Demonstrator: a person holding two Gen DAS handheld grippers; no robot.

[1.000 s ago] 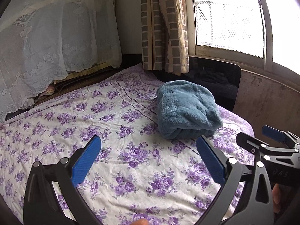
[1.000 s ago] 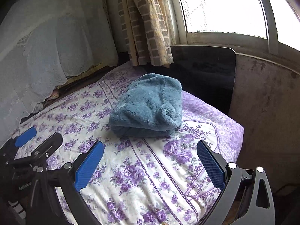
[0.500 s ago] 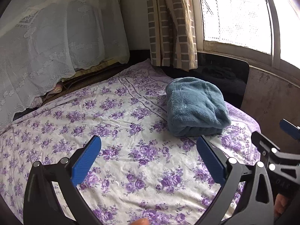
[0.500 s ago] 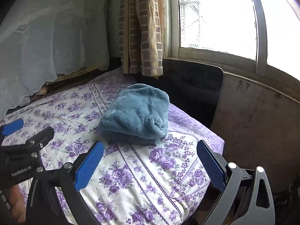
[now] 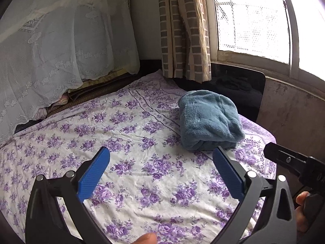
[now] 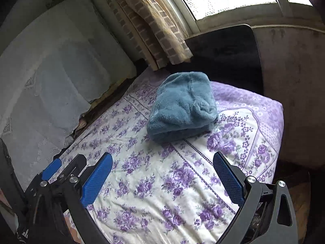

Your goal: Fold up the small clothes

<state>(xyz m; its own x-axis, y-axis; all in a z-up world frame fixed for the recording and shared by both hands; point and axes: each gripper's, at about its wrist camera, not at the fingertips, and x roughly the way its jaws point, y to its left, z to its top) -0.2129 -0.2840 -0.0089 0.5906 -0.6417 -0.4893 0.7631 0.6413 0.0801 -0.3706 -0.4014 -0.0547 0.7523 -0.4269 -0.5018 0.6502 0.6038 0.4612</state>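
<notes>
A folded blue fleece garment (image 5: 209, 122) lies as a thick bundle on the purple-flowered bedsheet (image 5: 130, 146), near the bed's far right corner. It shows in the right wrist view too, as the fleece garment (image 6: 182, 107). My left gripper (image 5: 161, 160) hangs open above the sheet, short of the bundle and holding nothing. My right gripper (image 6: 162, 166) is open as well, also back from the bundle and empty. The right gripper's black body (image 5: 294, 162) shows at the right edge of the left wrist view; the left gripper's blue-tipped finger (image 6: 51, 168) shows at the lower left of the right wrist view.
A white lace cover (image 5: 50, 50) drapes over bedding at the back left. A checked curtain (image 5: 182, 30) hangs by the window (image 5: 249, 14). A dark panel (image 6: 227, 57) stands behind the bed's corner, with a stained wall (image 6: 294, 81) beyond. The bed edge (image 6: 278, 134) drops off at right.
Both grippers have drawn back and risen from the blue bundle, which lies unmoved. The right wrist view has tilted and swung left. Both stay open.
</notes>
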